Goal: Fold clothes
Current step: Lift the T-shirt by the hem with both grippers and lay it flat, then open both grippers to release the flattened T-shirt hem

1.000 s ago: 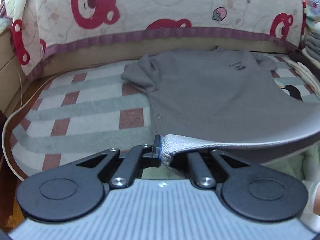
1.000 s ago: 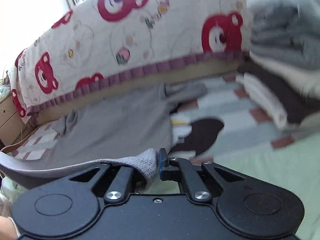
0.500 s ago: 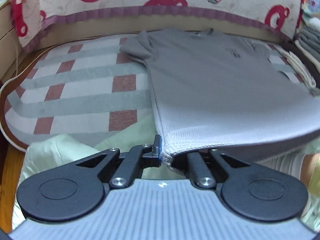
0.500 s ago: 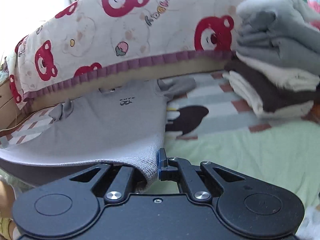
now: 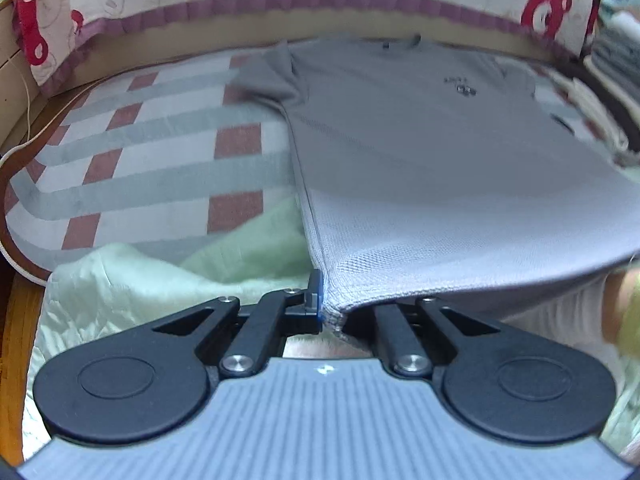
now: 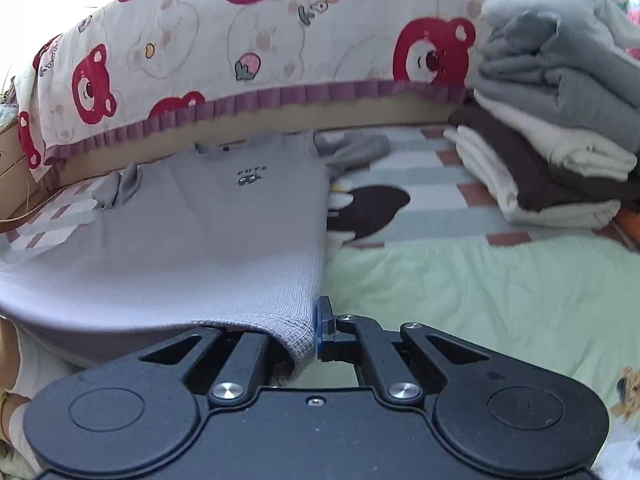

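A grey short-sleeved T-shirt [image 5: 420, 152] with a small dark chest print lies front-up and stretched along the bed, collar at the far end by the headboard. My left gripper [image 5: 325, 307] is shut on its near left hem corner. In the right wrist view the same T-shirt [image 6: 192, 232] runs away from my right gripper [image 6: 314, 328], which is shut on the near right hem corner. The hem hangs taut between both grippers, lifted off the bedding. Both sleeves rest flat on the cover.
A checked red, grey and white bed cover [image 5: 152, 168] and a pale green quilt [image 6: 460, 280] lie under the shirt. A pile of folded clothes [image 6: 552, 120] stands at the right. A bear-print blanket [image 6: 260, 32] drapes the headboard behind. A wooden bed edge [image 5: 16, 320] runs at the left.
Both grippers have pulled the hem back toward the near edge and slightly down. The shirt has slid with them and drawn out flatter and straighter, with more green quilt now showing.
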The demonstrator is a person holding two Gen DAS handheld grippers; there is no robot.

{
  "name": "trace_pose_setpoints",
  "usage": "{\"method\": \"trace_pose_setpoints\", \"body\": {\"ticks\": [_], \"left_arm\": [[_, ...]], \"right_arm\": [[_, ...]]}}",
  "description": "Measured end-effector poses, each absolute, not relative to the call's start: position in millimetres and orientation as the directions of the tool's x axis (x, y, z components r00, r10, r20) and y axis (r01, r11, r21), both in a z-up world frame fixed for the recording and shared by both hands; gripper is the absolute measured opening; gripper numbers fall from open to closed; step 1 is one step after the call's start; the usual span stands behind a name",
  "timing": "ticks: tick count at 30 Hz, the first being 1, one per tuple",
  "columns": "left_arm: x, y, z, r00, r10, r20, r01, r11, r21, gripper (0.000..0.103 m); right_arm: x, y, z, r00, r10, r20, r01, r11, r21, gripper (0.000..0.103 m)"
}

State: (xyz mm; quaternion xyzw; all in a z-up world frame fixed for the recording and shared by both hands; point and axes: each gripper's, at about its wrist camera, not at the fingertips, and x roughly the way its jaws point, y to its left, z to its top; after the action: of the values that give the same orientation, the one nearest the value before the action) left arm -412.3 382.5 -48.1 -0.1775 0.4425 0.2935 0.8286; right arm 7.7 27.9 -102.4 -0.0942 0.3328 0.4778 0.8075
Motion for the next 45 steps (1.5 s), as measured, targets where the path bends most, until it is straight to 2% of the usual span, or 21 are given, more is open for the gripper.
{"method": "trace_pose_setpoints", "body": {"ticks": [8, 10, 12, 15, 17, 21, 25, 29, 33, 35, 40, 43, 44, 45], "left_arm": [[-413, 385, -66, 0.386, 0.277, -0.880, -0.646, 0.762, -0.044, 0.006], [-414, 385, -68, 0.391, 0.262, -0.882, -0.644, 0.763, -0.060, 0.008], [-416, 385, -66, 0.414, 0.229, -0.881, -0.644, 0.758, -0.105, 0.008], [-420, 386, -56, 0.444, 0.192, -0.875, -0.641, 0.751, -0.160, 0.016], [-421, 385, -47, 0.454, 0.197, -0.869, -0.633, 0.758, -0.159, 0.026], [-430, 386, -23, 0.475, 0.213, -0.854, -0.630, 0.760, -0.161, 0.033], [-439, 397, -4, 0.509, 0.249, -0.824, -0.654, 0.734, -0.181, 0.040], [-437, 418, 8, 0.539, 0.319, -0.780, -0.695, 0.692, -0.197, 0.041], [-414, 443, 8, 0.560, 0.381, -0.736, -0.712, 0.675, -0.191, 0.042], [-395, 458, 3, 0.552, 0.410, -0.726, -0.726, 0.665, -0.177, 0.046], [-352, 503, -12, 0.569, 0.442, -0.693, -0.745, 0.633, -0.208, 0.046], [-333, 542, -23, 0.573, 0.486, -0.660, -0.783, 0.563, -0.265, 0.047], [-327, 557, -27, 0.566, 0.507, -0.650, -0.798, 0.534, -0.279, 0.047], [-321, 571, -32, 0.561, 0.525, -0.640, -0.808, 0.517, -0.284, 0.047]], "right_arm": [[8, 25, -127, 0.294, 0.687, -0.665, -0.819, 0.540, 0.196, 0.004], [7, 26, -130, 0.287, 0.673, -0.681, -0.818, 0.542, 0.191, 0.012], [6, 26, -131, 0.254, 0.658, -0.709, -0.824, 0.531, 0.198, 0.029], [4, 24, -121, 0.184, 0.635, -0.750, -0.854, 0.482, 0.198, 0.044], [5, 17, -109, 0.149, 0.633, -0.760, -0.876, 0.441, 0.195, 0.051], [9, -2, -83, 0.100, 0.638, -0.764, -0.896, 0.391, 0.209, 0.055], [14, -6, -65, 0.078, 0.693, -0.717, -0.889, 0.374, 0.265, 0.055], [8, 33, -55, 0.078, 0.726, -0.683, -0.912, 0.329, 0.246, 0.055], [6, 109, -41, 0.038, 0.771, -0.636, -0.931, 0.258, 0.257, 0.055], [11, 152, -33, 0.032, 0.787, -0.616, -0.938, 0.237, 0.254, 0.055], [25, 262, 9, 0.070, 0.846, -0.528, -0.973, 0.175, 0.151, 0.054], [27, 321, 39, 0.061, 0.883, -0.466, -0.995, 0.090, 0.039, 0.048], [27, 343, 48, 0.065, 0.877, -0.476, -0.997, 0.077, 0.006, 0.043], [27, 363, 56, 0.069, 0.871, -0.487, -0.998, 0.067, -0.022, 0.029]]}}
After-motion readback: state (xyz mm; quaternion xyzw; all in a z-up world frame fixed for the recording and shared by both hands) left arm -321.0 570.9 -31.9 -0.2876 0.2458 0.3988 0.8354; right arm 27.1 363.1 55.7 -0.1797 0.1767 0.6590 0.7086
